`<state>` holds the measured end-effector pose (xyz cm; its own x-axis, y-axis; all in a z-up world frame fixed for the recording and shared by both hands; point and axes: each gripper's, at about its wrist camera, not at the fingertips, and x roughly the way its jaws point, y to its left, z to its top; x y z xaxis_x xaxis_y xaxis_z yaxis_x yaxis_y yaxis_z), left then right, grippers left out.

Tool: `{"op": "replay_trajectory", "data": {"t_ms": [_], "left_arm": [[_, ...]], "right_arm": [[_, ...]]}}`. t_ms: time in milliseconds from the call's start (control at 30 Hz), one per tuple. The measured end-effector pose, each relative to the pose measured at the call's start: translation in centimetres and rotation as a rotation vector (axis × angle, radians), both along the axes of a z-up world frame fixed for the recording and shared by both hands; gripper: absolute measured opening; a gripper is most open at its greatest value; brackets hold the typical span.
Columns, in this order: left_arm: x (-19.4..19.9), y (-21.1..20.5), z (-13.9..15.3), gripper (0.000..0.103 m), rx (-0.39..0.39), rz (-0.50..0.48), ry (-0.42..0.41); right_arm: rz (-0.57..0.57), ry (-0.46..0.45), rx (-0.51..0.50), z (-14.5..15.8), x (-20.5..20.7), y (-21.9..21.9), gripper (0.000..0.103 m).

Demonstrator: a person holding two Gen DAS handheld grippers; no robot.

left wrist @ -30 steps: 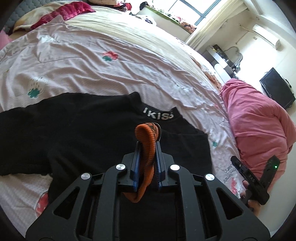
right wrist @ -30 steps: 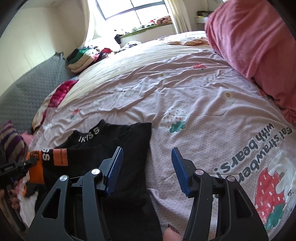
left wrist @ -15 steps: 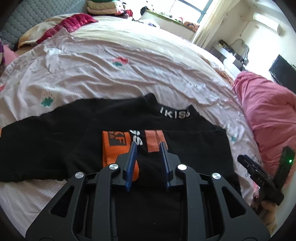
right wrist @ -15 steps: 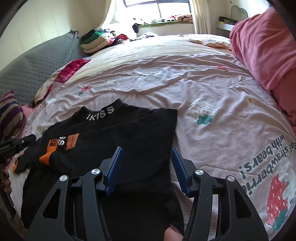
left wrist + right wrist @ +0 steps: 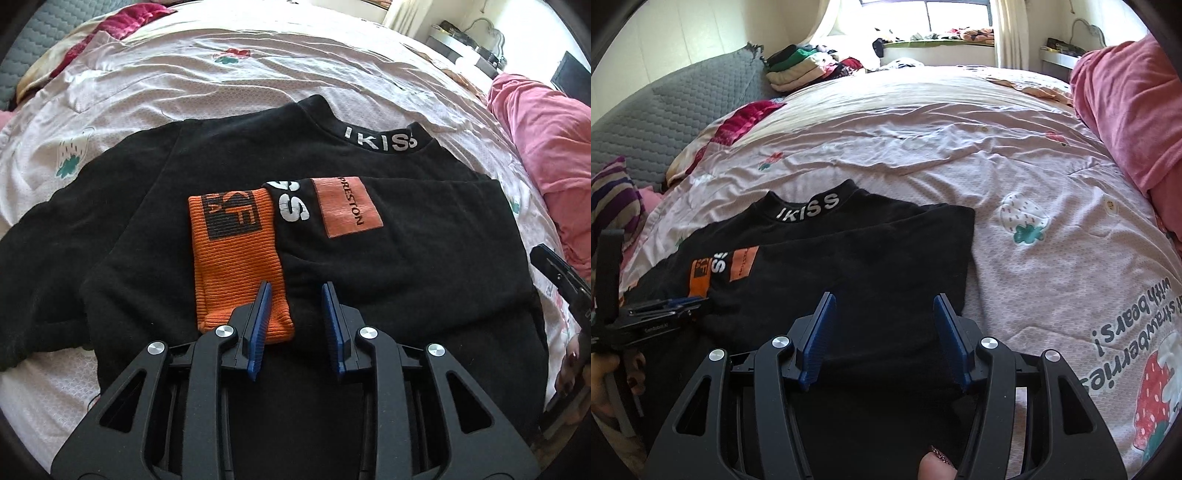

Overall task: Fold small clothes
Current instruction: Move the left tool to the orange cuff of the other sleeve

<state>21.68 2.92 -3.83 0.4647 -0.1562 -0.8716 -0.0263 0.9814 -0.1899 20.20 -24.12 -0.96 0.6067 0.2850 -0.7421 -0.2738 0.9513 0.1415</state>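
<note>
A black long-sleeved shirt (image 5: pixel 406 266) with a white-lettered collar (image 5: pixel 380 142) lies flat on the bed. One sleeve is folded across its chest and ends in an orange cuff (image 5: pixel 236 266). My left gripper (image 5: pixel 296 295) hovers low over the cuff's near end. Its jaws are opening, and only the cuff's corner lies under one finger, with nothing pressed between the pads. In the right wrist view the same shirt (image 5: pixel 871 258) and cuff (image 5: pixel 699 282) show. My right gripper (image 5: pixel 885 306) stands open above the shirt's right half, holding nothing.
The pale strawberry-print bedspread (image 5: pixel 1034 166) stretches beyond the shirt. A pink blanket (image 5: pixel 1126 110) is heaped along the right side. Stacked clothes (image 5: pixel 801 70), a grey quilted headboard (image 5: pixel 665 103) and a striped pillow (image 5: pixel 613 195) sit at the left and far end.
The left gripper let go of the orange cuff, which now lies flat on the shirt, and sank toward it with jaws parting. The right gripper shifted left over the shirt.
</note>
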Motion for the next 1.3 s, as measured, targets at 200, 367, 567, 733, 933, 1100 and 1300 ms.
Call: {"op": "replay_trajectory", "data": {"t_ms": [200,367,567,733,933,1100,1300], "left_arm": [[-0.3,0.3,0.0,0.021,-0.015,0.001,-0.01],[-0.1,0.1,0.1,0.021,-0.005,-0.019,-0.01],[-0.3,0.1,0.5,0.026,-0.016,-0.016,-0.011],[-0.8,0.1,1.0,0.033,-0.036,-0.002,-0.029],[-2.0,0.8,2.6,0.048,-0.03,0.027,-0.084],[-3.5,2.7,3.9,0.073,-0.034,0.07,-0.113],[-5.3,4.7,5.0,0.082,-0.03,0.131,-0.151]], "right_arm": [[0.003,0.128,-0.132,-3.2,0.8,1.1,0.057],[0.034,0.105,-0.124,-2.8,0.3,1.9,0.068],[0.033,0.108,-0.112,-2.6,0.3,1.9,0.068],[0.034,0.087,-0.074,-1.6,0.0,1.9,0.08],[0.053,0.015,-0.023,0.4,-0.8,2.3,0.094],[0.057,-0.028,0.002,1.5,-1.6,2.8,0.096],[0.058,-0.064,0.028,2.3,-2.3,3.4,0.096]]}}
